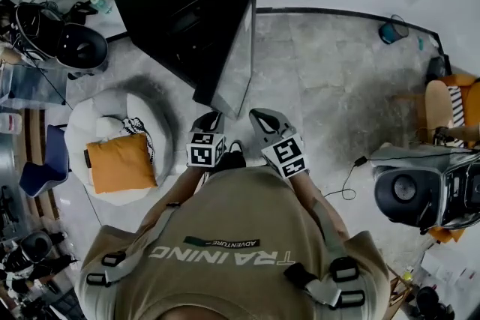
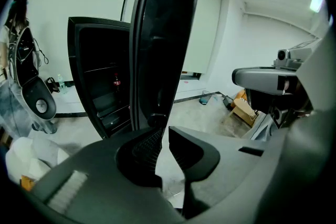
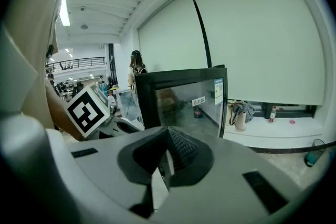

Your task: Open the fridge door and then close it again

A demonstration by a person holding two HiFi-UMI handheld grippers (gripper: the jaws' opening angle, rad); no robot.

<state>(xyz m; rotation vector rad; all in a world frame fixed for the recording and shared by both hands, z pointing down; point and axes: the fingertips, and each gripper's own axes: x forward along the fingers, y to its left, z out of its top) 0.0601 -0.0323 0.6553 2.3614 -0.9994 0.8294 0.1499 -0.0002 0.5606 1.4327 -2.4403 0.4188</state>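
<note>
- I see the fridge point(image 1: 169, 7) standing ahead of me on the stone floor point(image 1: 337, 86), and its cabinet is open.
- The fridge door point(image 1: 234, 60) is swung well out, with its free edge pointing back toward me. In the left gripper view it rises as a tall dark slab point(image 2: 165, 34) beside the open, shelved interior point(image 2: 100, 86).
- My left gripper point(image 1: 208, 120) sits just below the door's near edge. Its tongs point(image 2: 163, 131) are parted by a narrow slit with only floor showing through, so they are released. I cannot tell whether the tips touch the door.
- My right gripper point(image 1: 264, 120) is just beside the left one, on the door's outer side. Its tongs point(image 3: 167, 131) are clenched tip to tip on nothing, facing the door's glass point(image 3: 184, 105).
- A white beanbag point(image 1: 142, 116) with an orange cushion point(image 1: 120, 161) lies off to my left.
</note>
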